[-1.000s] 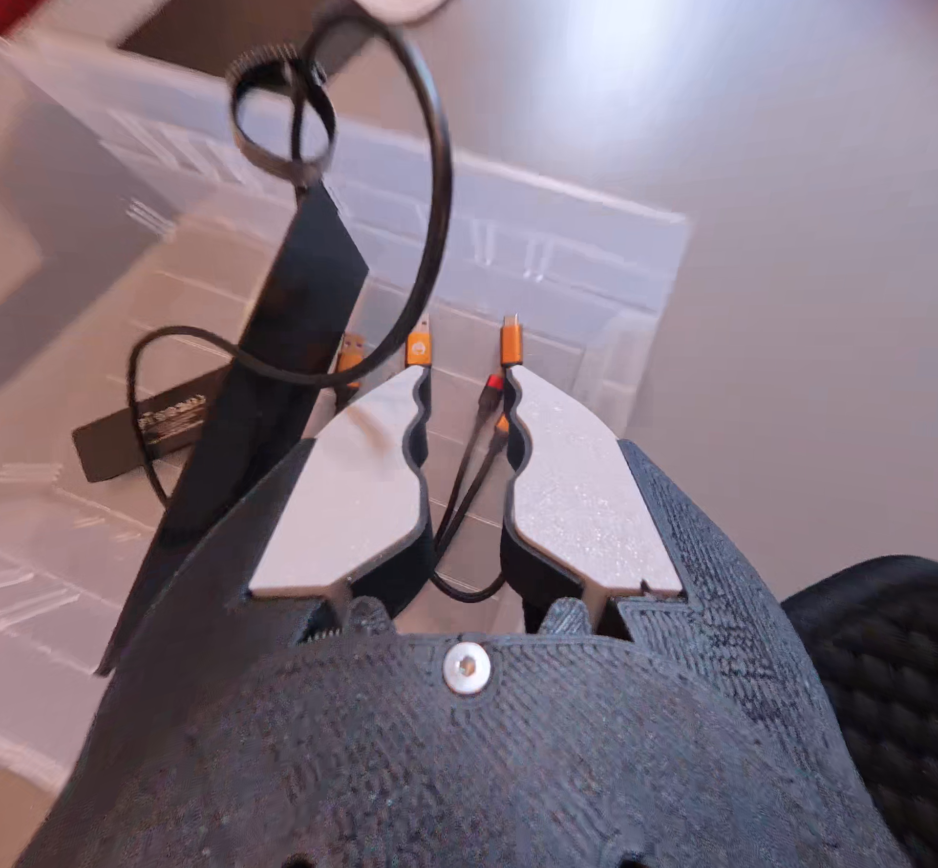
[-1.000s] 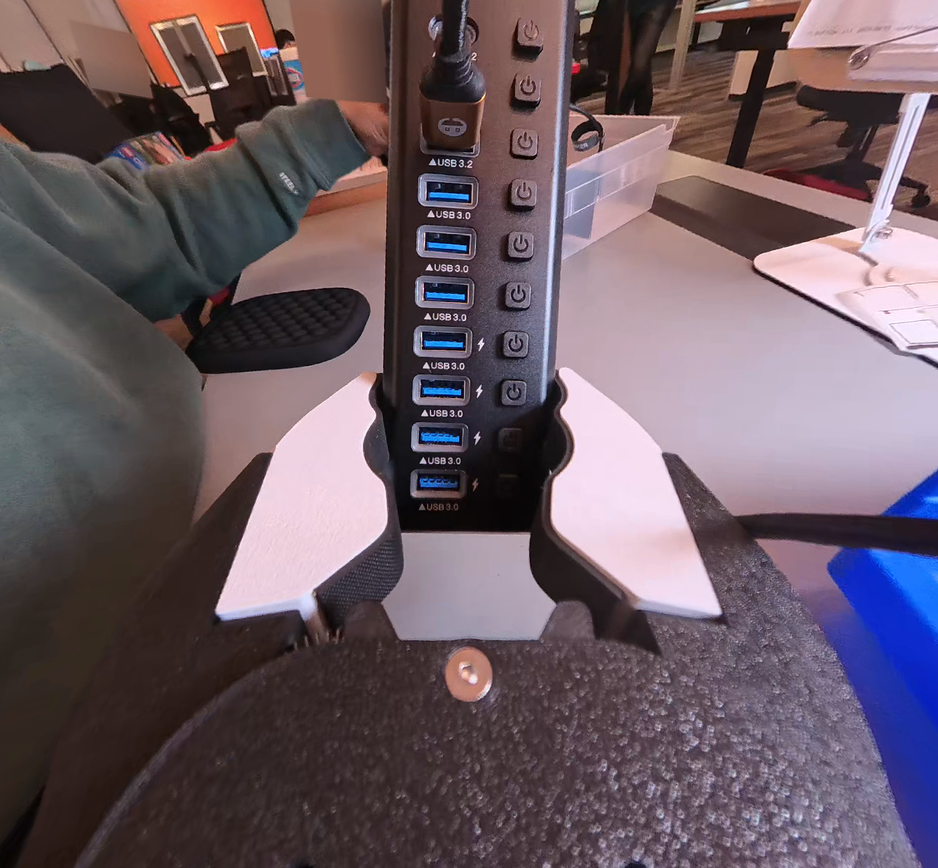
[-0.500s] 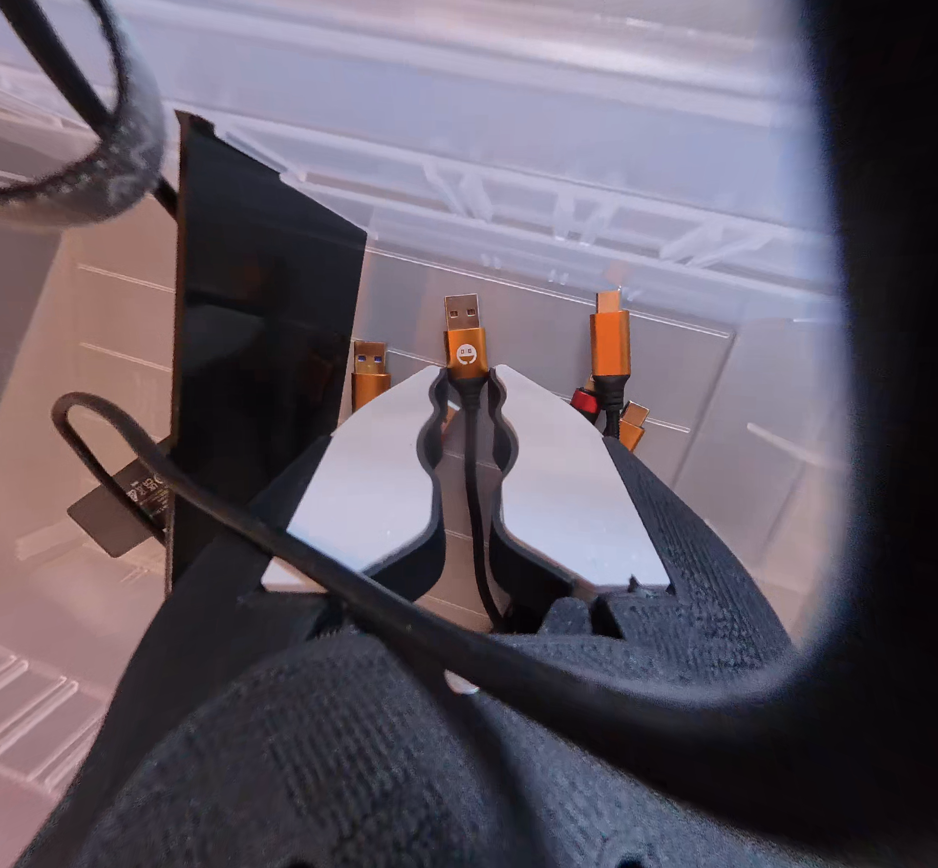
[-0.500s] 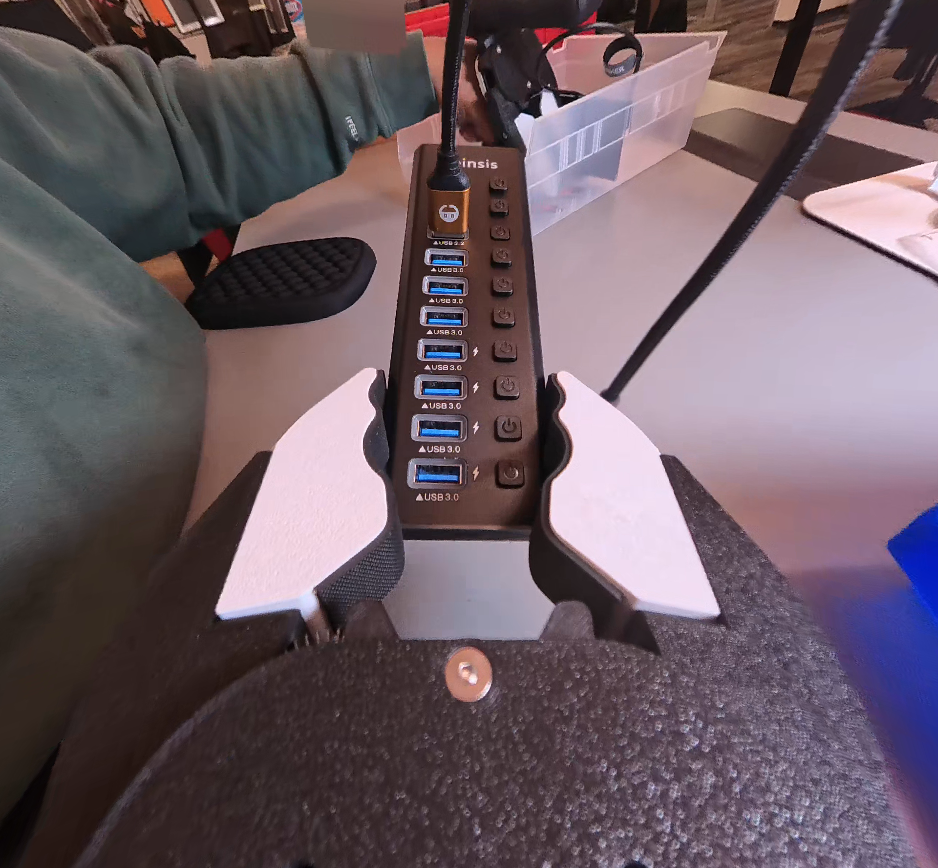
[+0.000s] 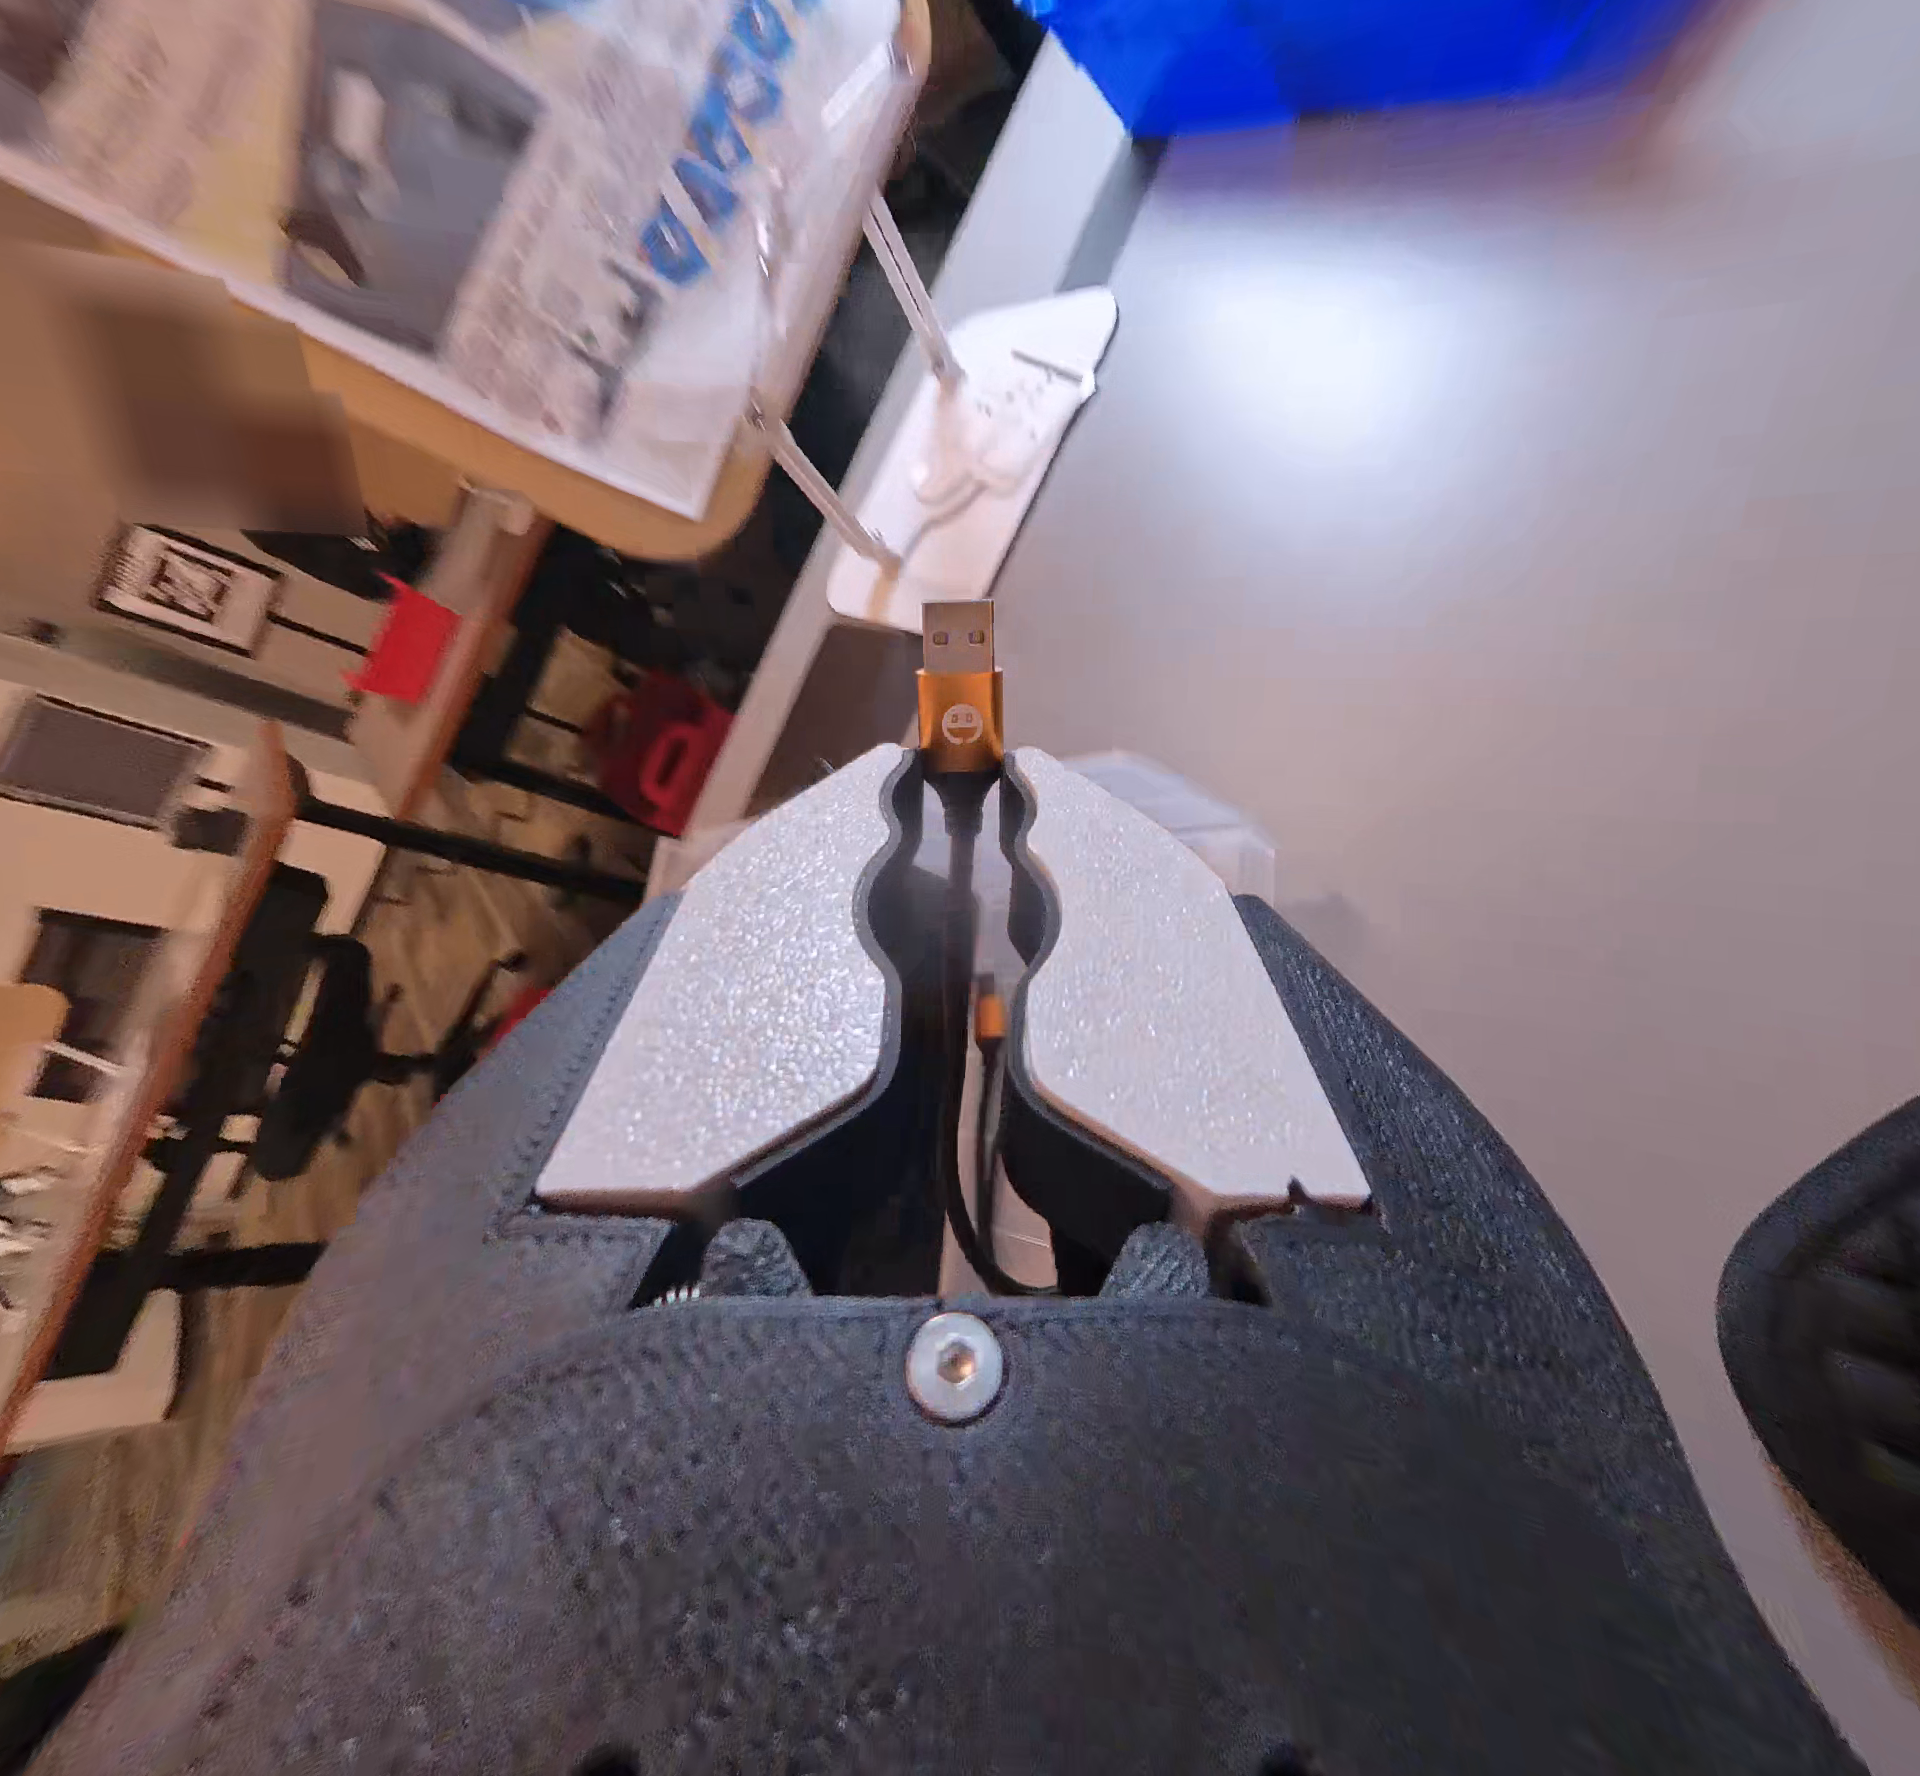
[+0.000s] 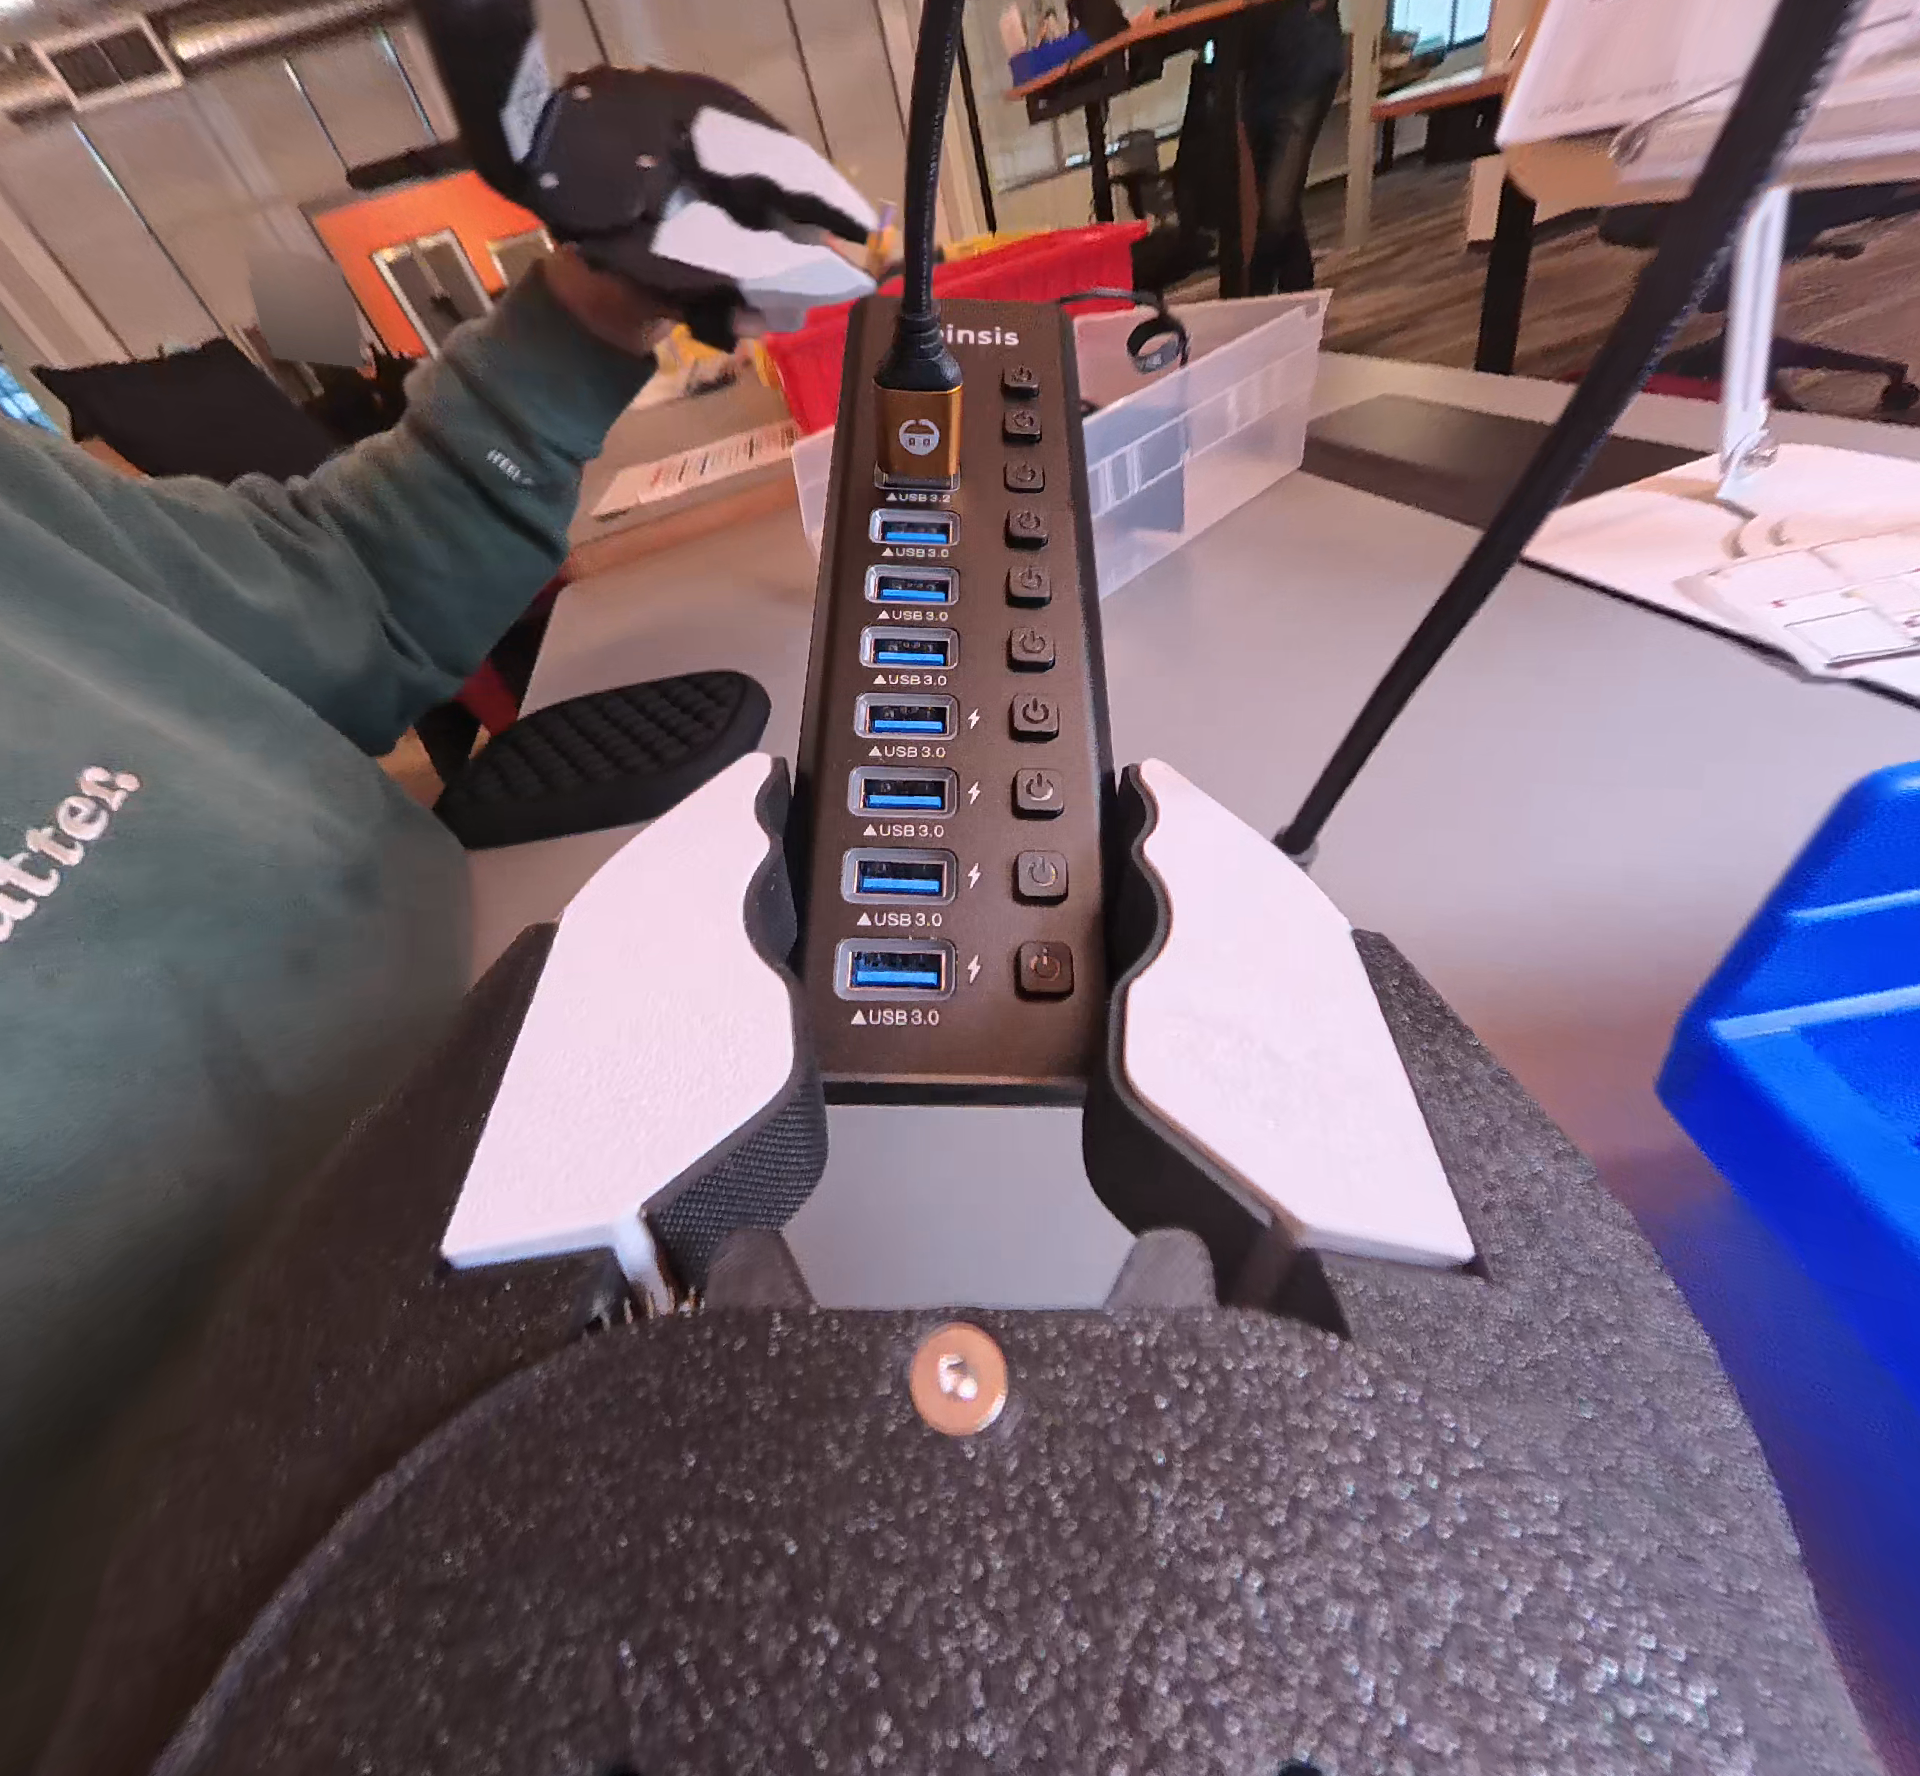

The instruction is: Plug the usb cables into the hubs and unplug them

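Observation:
My right gripper is shut on the near end of a long black USB hub with a row of blue ports and power buttons. An orange-collared USB plug with a black cable sits in the hub's top port. My left gripper is shut on a second orange USB plug, whose metal tip sticks out past the fingertips, held in the air. The left gripper also shows in the right wrist view, raised up and to the left of the hub's far end.
A clear plastic bin stands behind the hub on the grey table. A blue bin is at the right, a black wrist rest at the left. A white stand with a printed sheet stands at the table's edge. A black cable hangs across the right. There is about 30 centimetres between the tips of the two grippers.
My left gripper has lifted the orange plug out of the clear bin and swung up into the air. The right gripper still holds the hub, now tilted a little more upright.

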The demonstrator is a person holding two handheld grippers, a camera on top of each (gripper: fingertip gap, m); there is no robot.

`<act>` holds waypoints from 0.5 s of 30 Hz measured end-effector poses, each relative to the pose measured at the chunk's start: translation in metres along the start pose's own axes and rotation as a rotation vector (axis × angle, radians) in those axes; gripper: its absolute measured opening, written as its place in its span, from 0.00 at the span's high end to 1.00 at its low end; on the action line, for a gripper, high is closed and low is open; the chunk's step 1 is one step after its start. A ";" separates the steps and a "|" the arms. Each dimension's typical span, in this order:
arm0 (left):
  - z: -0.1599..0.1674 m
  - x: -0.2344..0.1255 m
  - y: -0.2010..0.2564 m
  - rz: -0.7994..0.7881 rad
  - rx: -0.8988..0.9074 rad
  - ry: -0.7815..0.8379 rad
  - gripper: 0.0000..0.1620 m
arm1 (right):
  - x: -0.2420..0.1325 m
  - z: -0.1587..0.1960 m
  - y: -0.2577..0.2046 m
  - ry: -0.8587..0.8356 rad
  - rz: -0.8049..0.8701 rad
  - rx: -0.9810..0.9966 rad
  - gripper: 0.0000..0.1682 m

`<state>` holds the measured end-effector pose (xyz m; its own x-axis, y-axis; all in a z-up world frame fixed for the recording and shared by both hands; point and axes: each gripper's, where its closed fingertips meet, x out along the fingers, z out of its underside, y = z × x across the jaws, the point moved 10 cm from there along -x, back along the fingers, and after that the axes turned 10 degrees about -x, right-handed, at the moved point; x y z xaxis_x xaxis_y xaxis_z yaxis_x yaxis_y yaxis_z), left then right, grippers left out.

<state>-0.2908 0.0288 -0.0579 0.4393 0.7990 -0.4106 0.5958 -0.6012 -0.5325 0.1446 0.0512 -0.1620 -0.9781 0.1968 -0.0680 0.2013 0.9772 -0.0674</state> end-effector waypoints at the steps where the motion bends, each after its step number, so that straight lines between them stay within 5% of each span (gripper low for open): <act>1: -0.010 -0.009 0.002 -0.017 0.020 0.034 0.91 | -0.003 -0.002 0.000 0.020 0.010 0.002 0.64; 6: -0.062 -0.042 0.013 -0.034 0.087 0.245 0.91 | -0.022 -0.018 0.001 0.103 0.072 -0.019 0.64; 9: -0.095 -0.046 0.025 0.085 0.060 0.424 0.91 | -0.036 -0.027 0.001 0.143 0.126 -0.043 0.64; 15: -0.133 0.021 0.070 0.508 -0.196 0.816 0.91 | -0.065 -0.041 -0.002 0.187 0.244 -0.095 0.64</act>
<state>-0.1504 0.0049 -0.0049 0.9602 0.2521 0.1204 0.2761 -0.9221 -0.2710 0.2055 0.0401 -0.1166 -0.8962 0.4290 0.1136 0.4339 0.9007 0.0219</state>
